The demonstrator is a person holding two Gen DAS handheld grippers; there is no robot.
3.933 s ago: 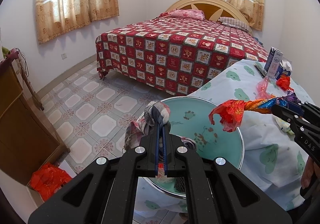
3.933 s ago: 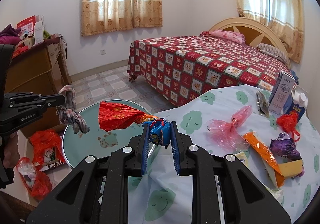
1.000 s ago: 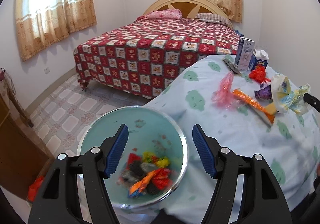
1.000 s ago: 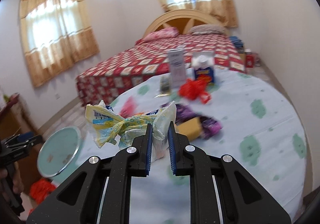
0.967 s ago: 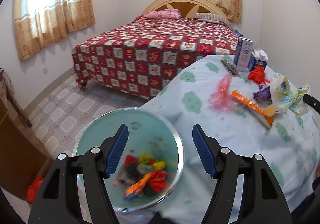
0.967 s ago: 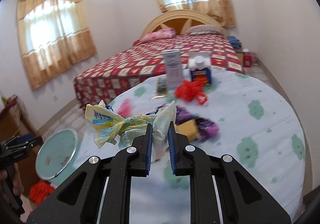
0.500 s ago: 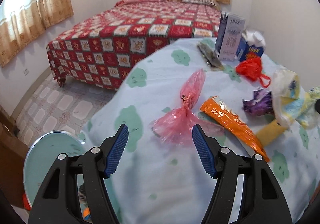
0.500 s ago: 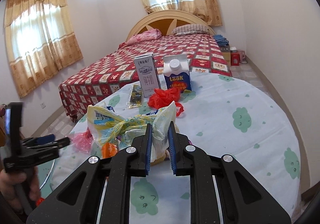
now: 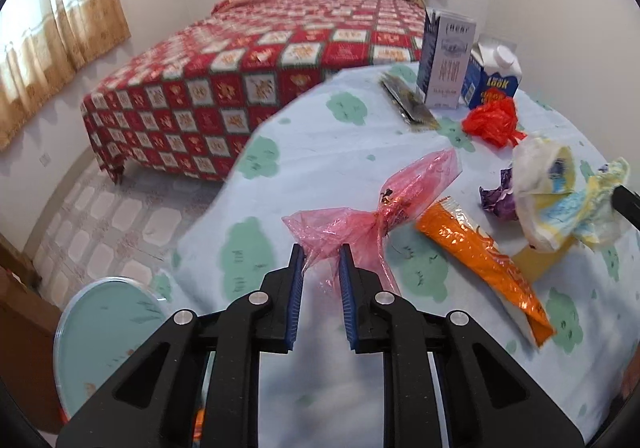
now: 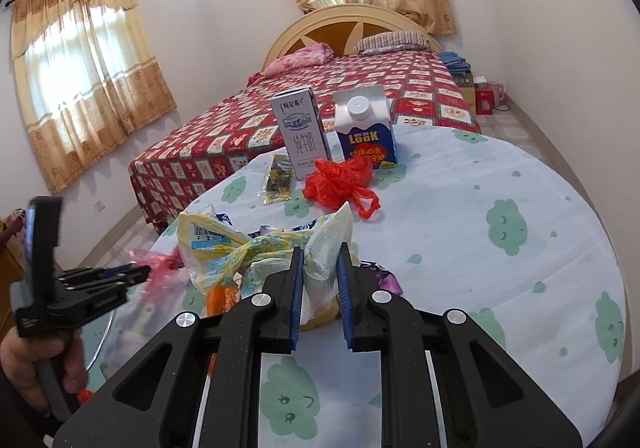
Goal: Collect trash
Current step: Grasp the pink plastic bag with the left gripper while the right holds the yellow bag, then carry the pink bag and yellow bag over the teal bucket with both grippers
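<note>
A pink plastic bag (image 9: 404, 192) lies on the round table's cloud-print cloth (image 9: 320, 144). My left gripper (image 9: 320, 252) is closing, and its pads pinch the near end of that bag. In the right wrist view the left gripper (image 10: 140, 271) is at the left with the pink plastic bag (image 10: 160, 264) at its tips and a hand below it. My right gripper (image 10: 320, 254) is shut on a knotted yellow-and-white plastic bag (image 10: 240, 248), held just above the table. The same knotted bag (image 9: 548, 200) hangs at the right of the left wrist view. A teal trash bin (image 9: 108, 324) stands on the floor at the lower left.
On the cloth lie an orange wrapper (image 9: 480, 256), a purple wrapper (image 9: 496, 196), a red bag (image 9: 492, 122) and a dark packet (image 9: 408, 104). A grey milk carton (image 9: 448, 60) and a blue carton (image 9: 494, 76) stand at the far edge. A bed (image 9: 260, 60) lies beyond.
My left gripper swung from above the bin over to the table, then its wide jaws narrowed onto the pink bag. The right gripper drifted over the table, still holding the knotted bag.
</note>
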